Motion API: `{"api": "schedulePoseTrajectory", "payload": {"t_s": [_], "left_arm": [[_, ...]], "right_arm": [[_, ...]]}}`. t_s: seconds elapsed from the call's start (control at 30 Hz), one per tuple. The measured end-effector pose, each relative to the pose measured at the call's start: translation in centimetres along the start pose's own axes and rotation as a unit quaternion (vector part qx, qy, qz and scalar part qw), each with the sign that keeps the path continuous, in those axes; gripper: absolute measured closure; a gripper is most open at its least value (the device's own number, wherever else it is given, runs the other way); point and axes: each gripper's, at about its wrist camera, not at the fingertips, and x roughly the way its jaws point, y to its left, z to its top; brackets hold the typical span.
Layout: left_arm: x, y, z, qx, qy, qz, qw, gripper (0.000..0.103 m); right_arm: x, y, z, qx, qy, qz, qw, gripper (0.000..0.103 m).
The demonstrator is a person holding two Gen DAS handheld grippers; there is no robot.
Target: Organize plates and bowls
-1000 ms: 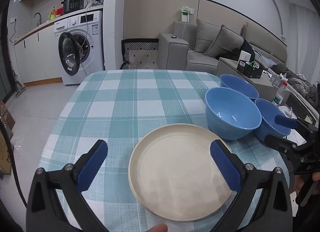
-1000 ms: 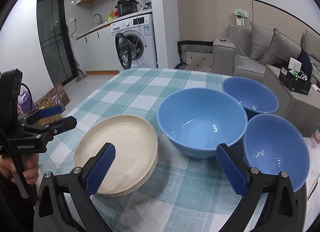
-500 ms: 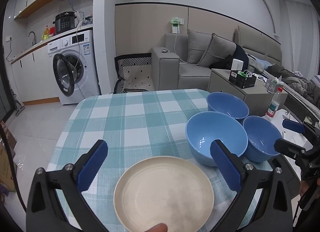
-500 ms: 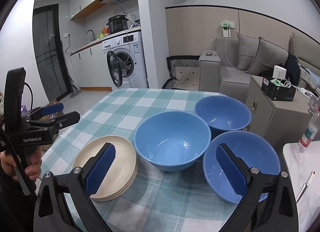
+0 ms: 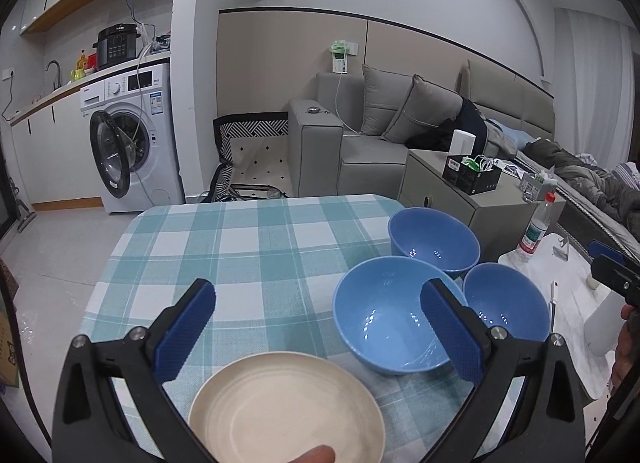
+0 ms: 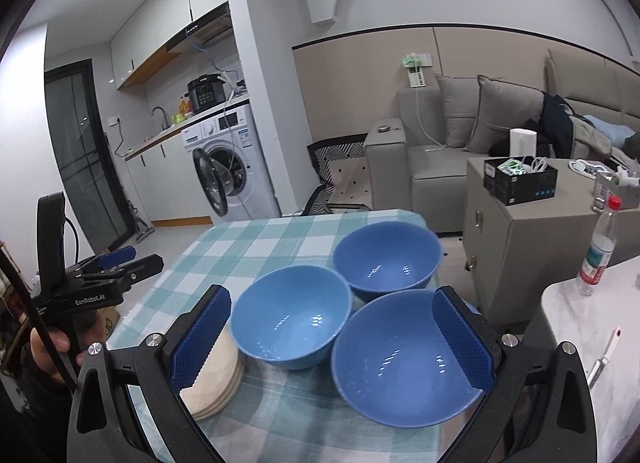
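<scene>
Cream plates (image 6: 218, 383) sit in a short stack at the near left corner of the table w/ teal-and-white checked cloth (image 5: 240, 247); from the left wrist view only the top plate shows, face up, empty. Just right of the stack are 3 blue bowls, all upright and empty, bunched tight in a triangle: the middle bowl (image 5: 384, 315) sits right beside the plates, the far bowl (image 5: 434, 237) is behind it near the table's far right corner, and the near bowl (image 6: 400, 359) is at the right edge, rim partly past the table edge as far as can be told. The bowls look to be touching or nearly so; can't tell which. Left gripper (image 5: 316, 331) hangs above the plate stack, blue pads spread wide, nothing between them; a fingertip (image 5: 312, 455) shows at the bottom edge of that view. Right gripper (image 6: 330, 335) is over the near bowl and middle bowl, pads likewise wide apart and holding nothing. In the right wrist view a hand (image 6: 52, 347) grips the left tool's handle off the table's left side. Beyond the table: washing machine (image 5: 128, 139) w/ door open, grey sofa (image 5: 384, 135) w/ cushions, a grey cabinet (image 6: 532, 231) carrying a black box, and a plastic bottle (image 6: 598, 251) w/ red cap on a white counter at right.
</scene>
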Motion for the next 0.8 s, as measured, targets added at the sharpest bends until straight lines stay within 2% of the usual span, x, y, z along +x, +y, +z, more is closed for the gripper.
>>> {"api": "schedulePoseTrajectory", "payload": {"t_s": [0.47, 0.8], "left_arm": [[2.1, -3.1, 2.6, 0.027, 0.000, -0.015, 0.9995, 0.000], [4.5, -4.2, 4.8, 0.038, 0.012, -0.022, 0.9990, 0.000]], "right_arm": [[-4.0, -5.6, 2.6, 0.034, -0.045, -0.036, 0.998, 0.001], [-3.1, -9.6, 5.1, 0.079, -0.059, -0.062, 0.993, 0.001]]}}
